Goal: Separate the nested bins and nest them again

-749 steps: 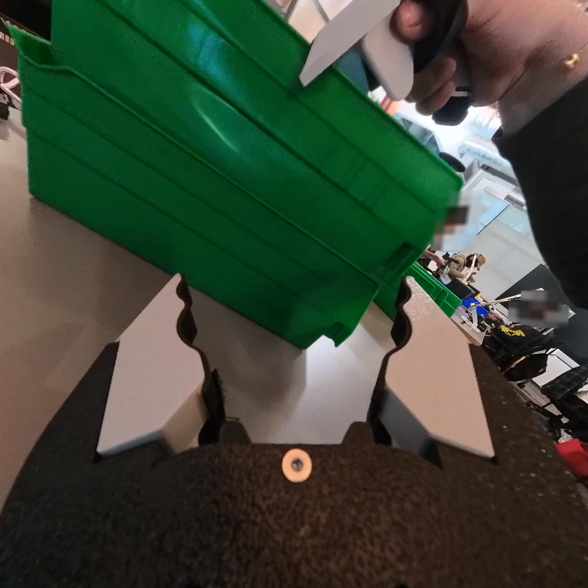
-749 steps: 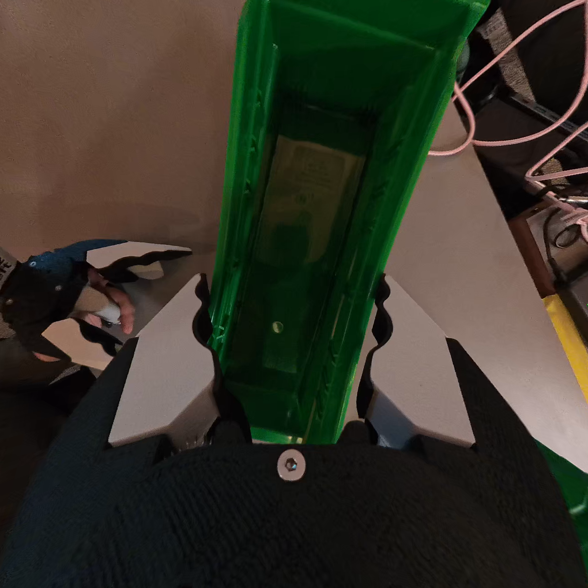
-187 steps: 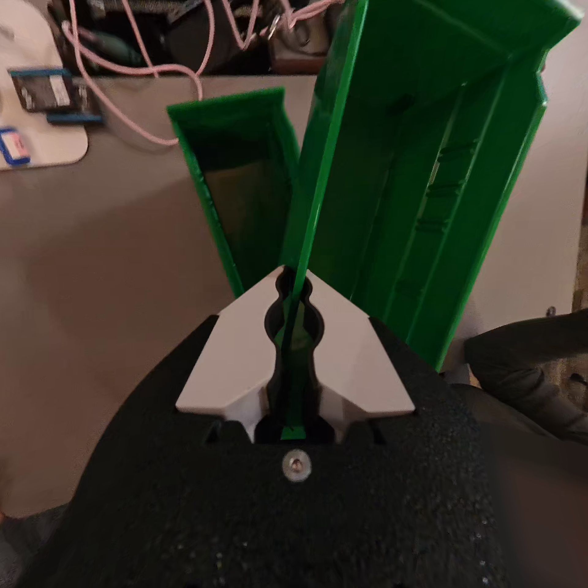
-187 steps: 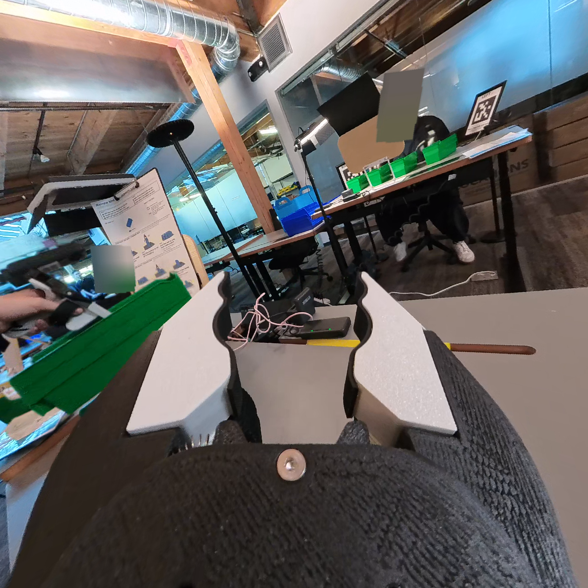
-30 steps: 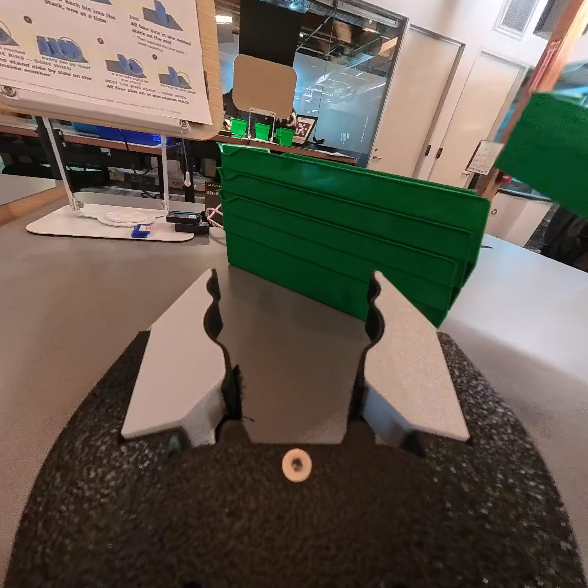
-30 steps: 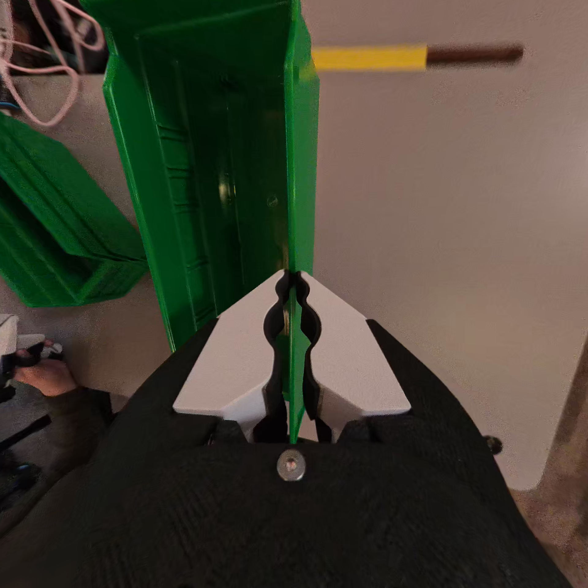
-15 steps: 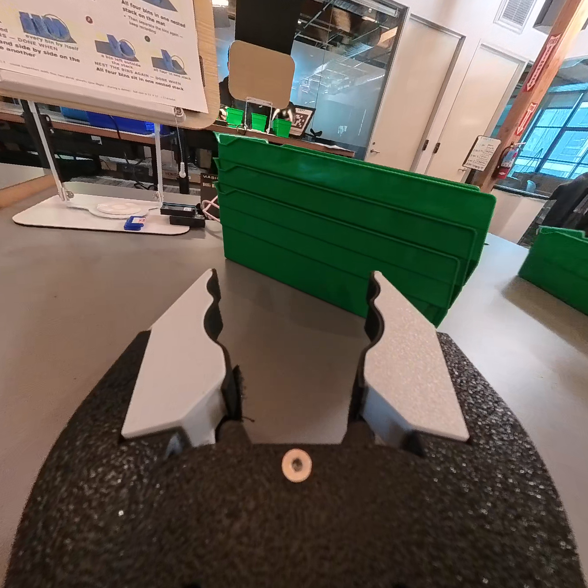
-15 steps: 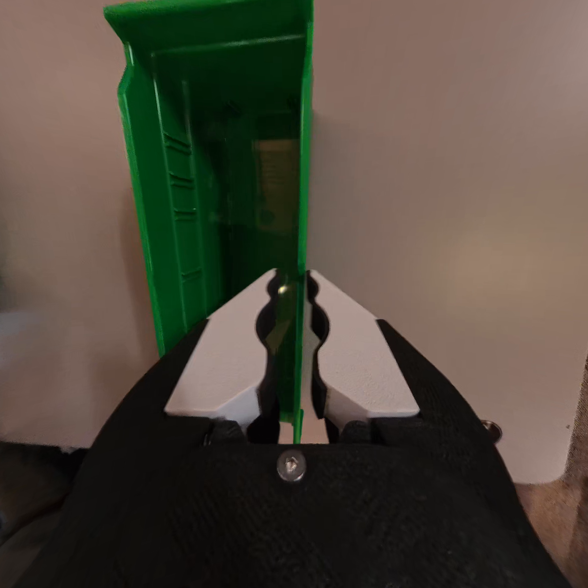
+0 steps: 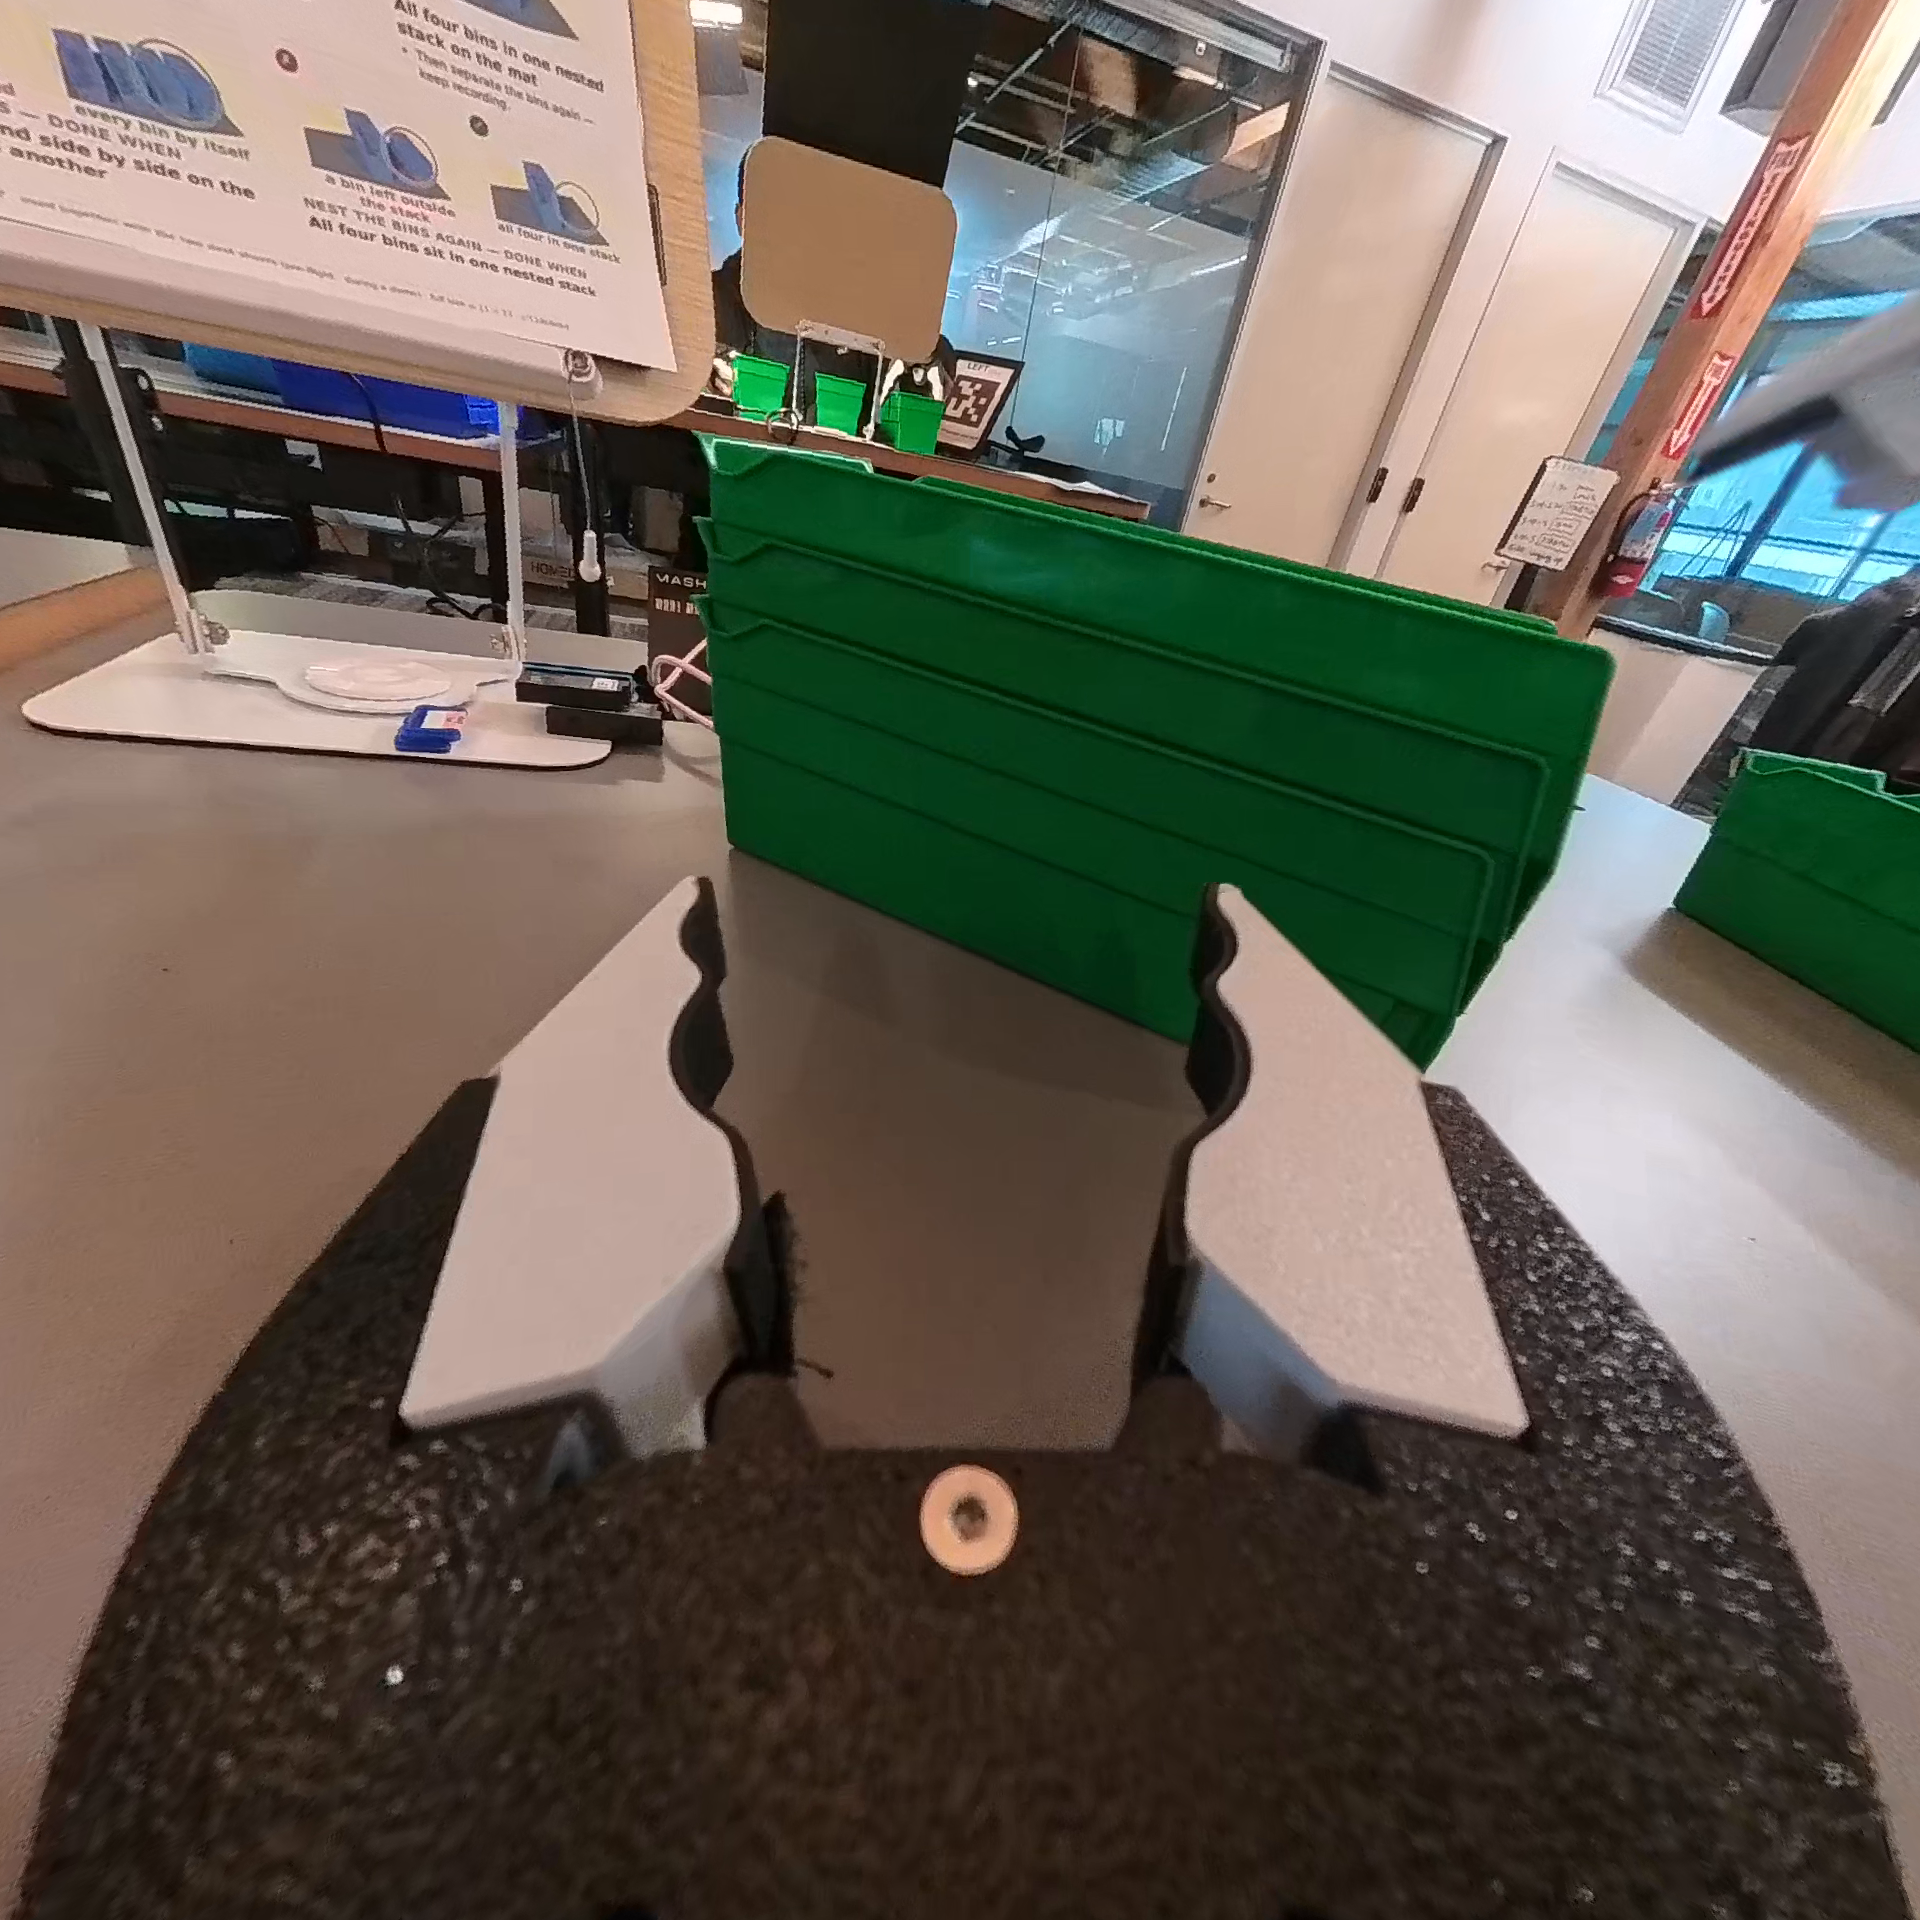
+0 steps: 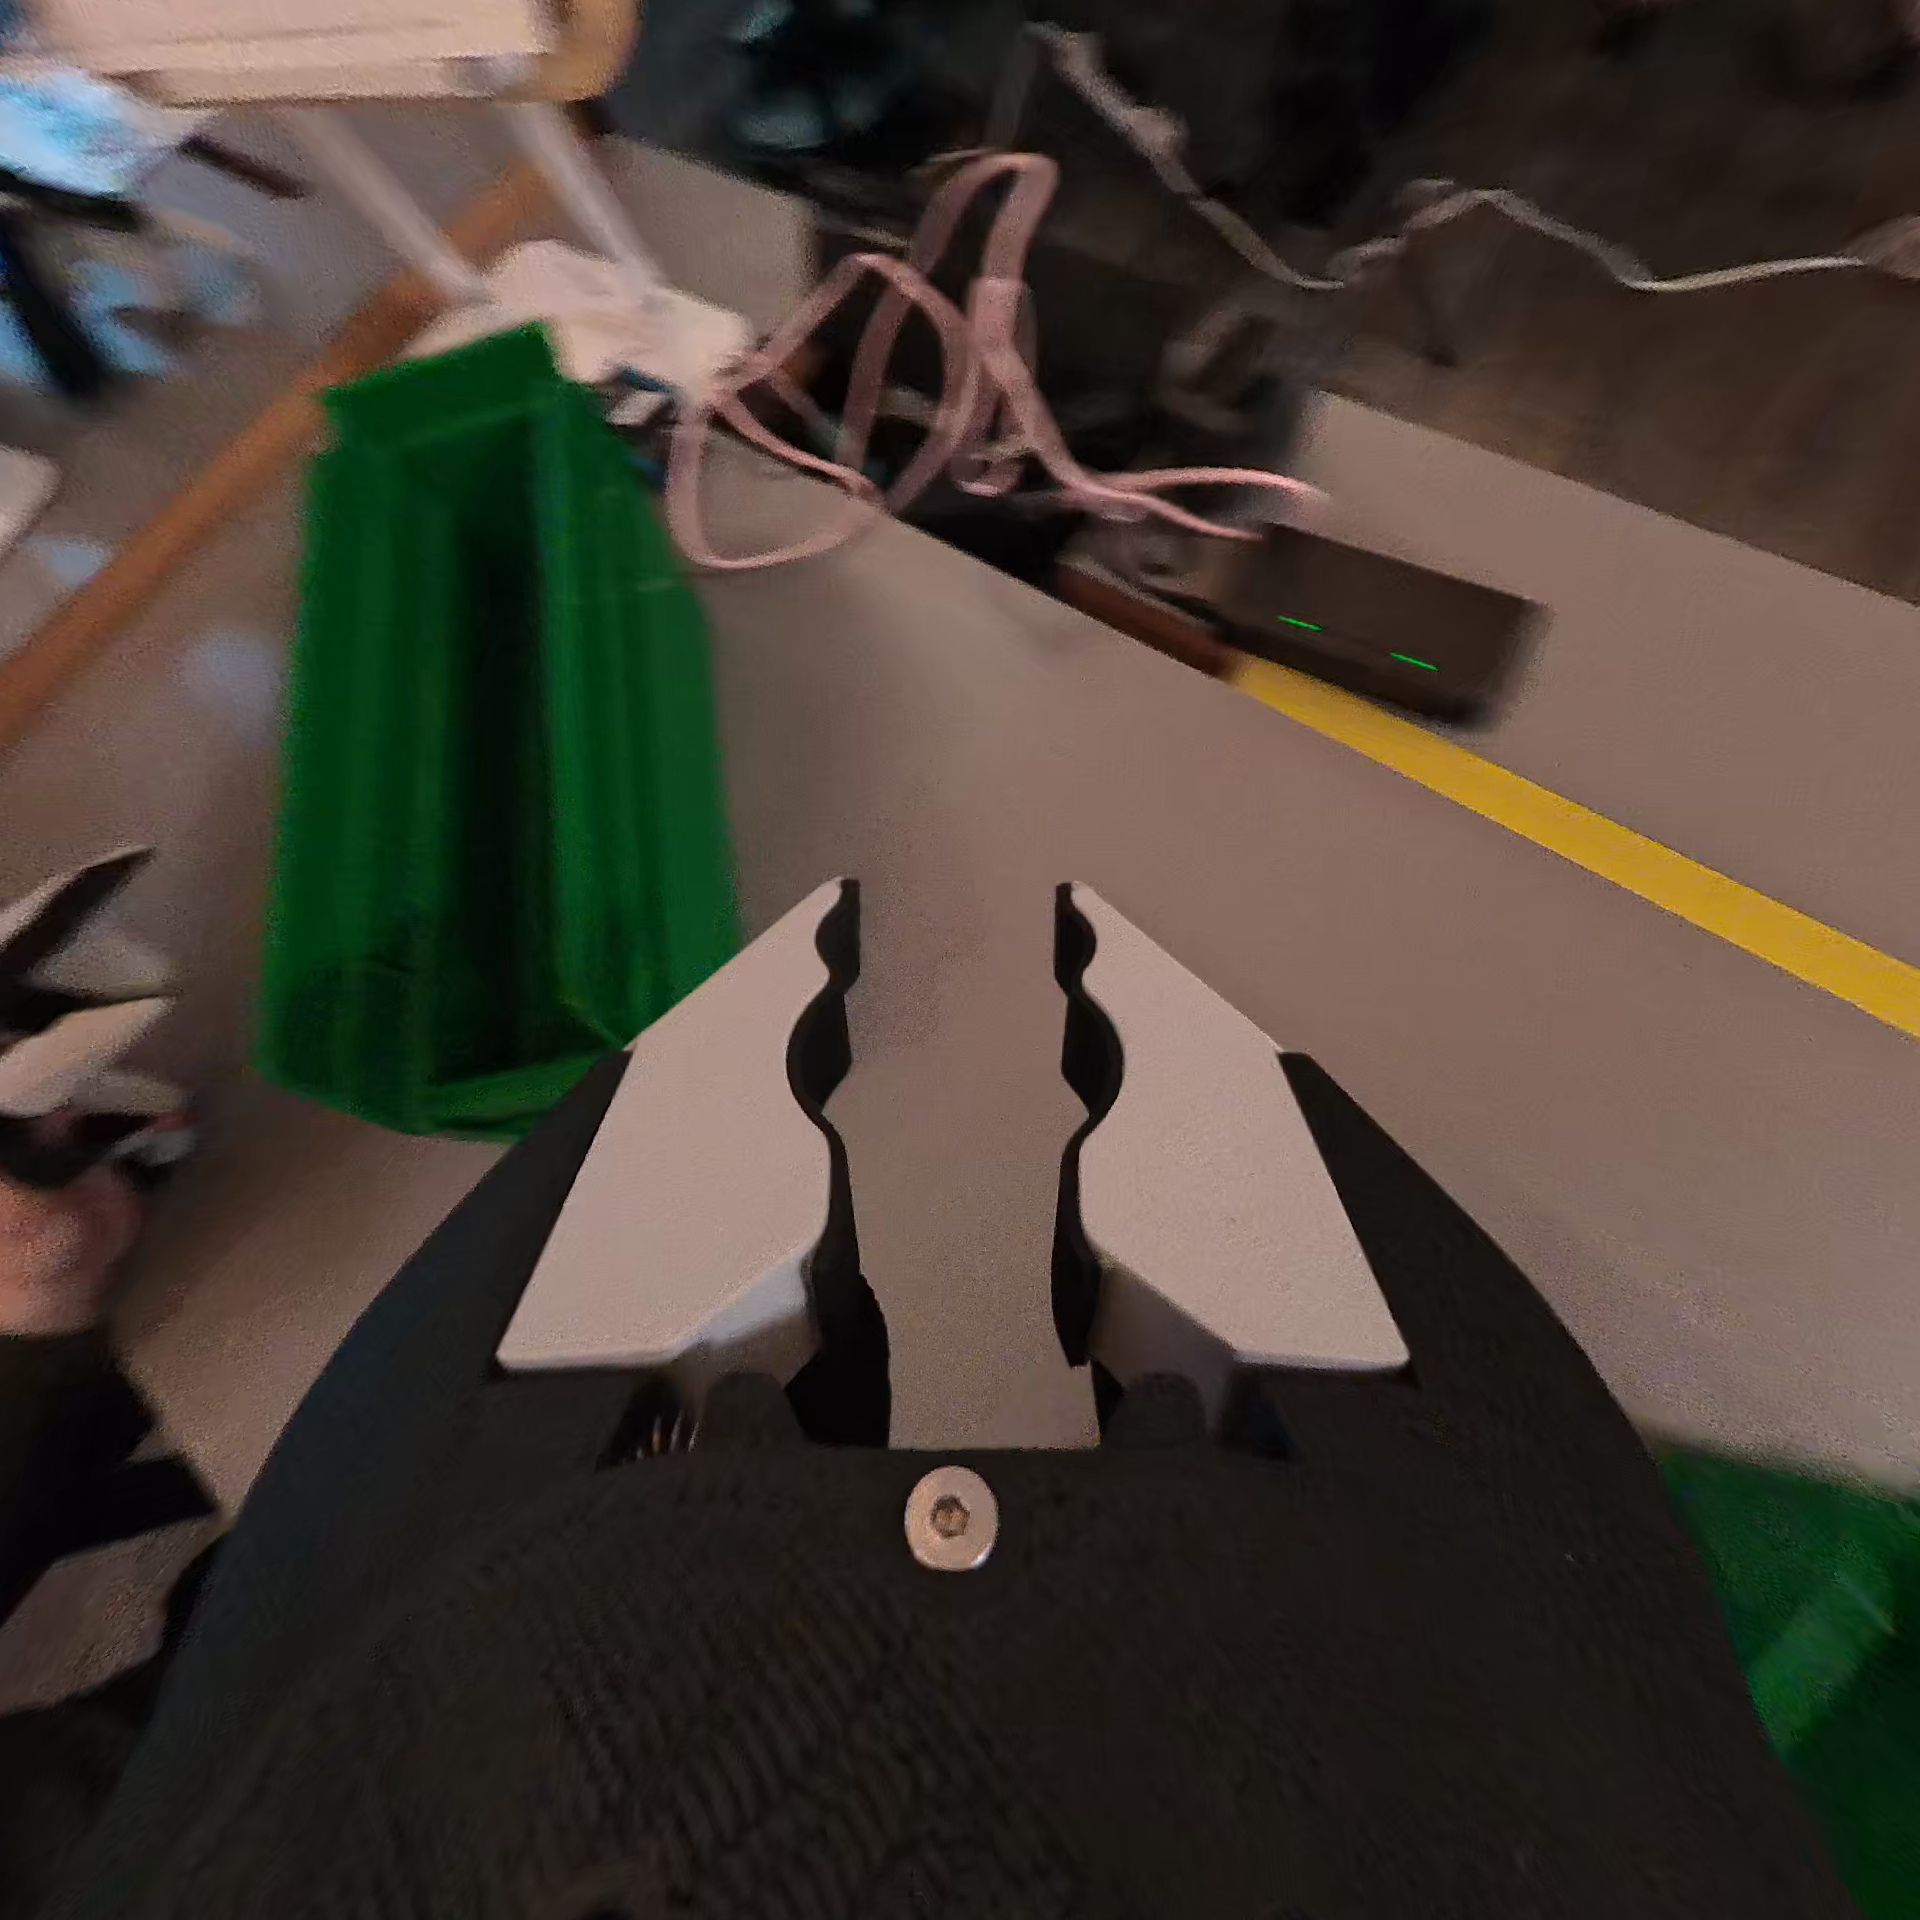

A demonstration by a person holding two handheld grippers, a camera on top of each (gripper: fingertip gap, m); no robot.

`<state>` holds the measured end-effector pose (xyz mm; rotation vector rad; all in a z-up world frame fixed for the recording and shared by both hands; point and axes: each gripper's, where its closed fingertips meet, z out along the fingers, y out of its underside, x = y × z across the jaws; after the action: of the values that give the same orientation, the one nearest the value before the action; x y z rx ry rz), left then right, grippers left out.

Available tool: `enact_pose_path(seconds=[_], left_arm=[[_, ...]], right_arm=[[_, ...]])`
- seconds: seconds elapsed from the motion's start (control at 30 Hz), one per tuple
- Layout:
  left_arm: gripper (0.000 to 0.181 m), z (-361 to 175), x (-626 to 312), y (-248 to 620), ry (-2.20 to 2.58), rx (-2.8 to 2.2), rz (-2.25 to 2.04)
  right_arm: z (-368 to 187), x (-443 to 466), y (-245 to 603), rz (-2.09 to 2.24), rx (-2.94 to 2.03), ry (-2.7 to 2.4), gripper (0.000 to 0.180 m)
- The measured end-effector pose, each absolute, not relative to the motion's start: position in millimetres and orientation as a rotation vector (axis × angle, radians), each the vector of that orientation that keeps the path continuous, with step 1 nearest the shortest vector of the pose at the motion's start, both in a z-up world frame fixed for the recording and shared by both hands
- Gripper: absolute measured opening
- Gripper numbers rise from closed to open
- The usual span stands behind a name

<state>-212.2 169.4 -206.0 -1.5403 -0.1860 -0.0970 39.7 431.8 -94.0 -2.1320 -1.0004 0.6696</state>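
Note:
A nested stack of green bins (image 9: 1122,748) stands on the grey table just beyond my left gripper (image 9: 958,894), which is open and empty, low over the table. A single green bin (image 9: 1808,883) stands apart at the right edge. My right gripper (image 10: 956,888) is open and empty above the bare table. Its view is blurred. There the stack (image 10: 478,748) is to the left, a corner of the single bin (image 10: 1808,1621) is at the bottom right, and the left gripper (image 10: 73,997) is at the far left. The right gripper shows blurred at the left view's top right (image 9: 1829,405).
An instruction sign on a white stand (image 9: 312,686) sits at the back left with small black devices (image 9: 582,691). Pink cables (image 10: 935,395) and a black box with green lights (image 10: 1371,623) lie behind a yellow tape line (image 10: 1558,831) at the table's far edge.
My right gripper has opened and let go of the single bin's wall, then lifted and swung away. The bin now stands on the table at the right. My left gripper stayed open, almost still.

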Motion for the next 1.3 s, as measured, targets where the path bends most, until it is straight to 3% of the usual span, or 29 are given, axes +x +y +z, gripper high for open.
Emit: enact_pose_path(seconds=[0.17, 0.4, 0.6, 0.63, 0.77, 1.0, 1.3], left_arm=[[0.089, -204, -215, 168, -0.210, -1.518, -0.144], [0.082, -205, -214, 171, -0.225, -1.518, -0.238], [0.082, -206, -217, 171, -0.256, -1.507, -0.278], [0.082, -206, -217, 171, -0.258, -1.506, -0.282], [0.082, -206, -217, 171, -0.263, -1.503, -0.295], [0.081, -206, -218, 171, -0.275, -1.498, -0.315], [0.078, -207, -217, 172, -0.281, -1.501, -0.347]], right_arm=[[-123, -82, 389, 0.676, -2.048, -1.339, 0.038], [-157, -146, 370, 0.495, -2.150, -1.516, 0.031], [-179, -147, 370, 0.230, -2.284, -1.531, 0.021], [-181, -145, 372, 0.181, -2.303, -1.504, 0.009], [-175, -139, 358, 0.245, -2.535, -1.346, 0.002], [-160, -130, 344, 0.211, -2.574, -1.375, 0.002], [-159, -131, 336, 0.520, -2.618, -1.293, 0.004]])
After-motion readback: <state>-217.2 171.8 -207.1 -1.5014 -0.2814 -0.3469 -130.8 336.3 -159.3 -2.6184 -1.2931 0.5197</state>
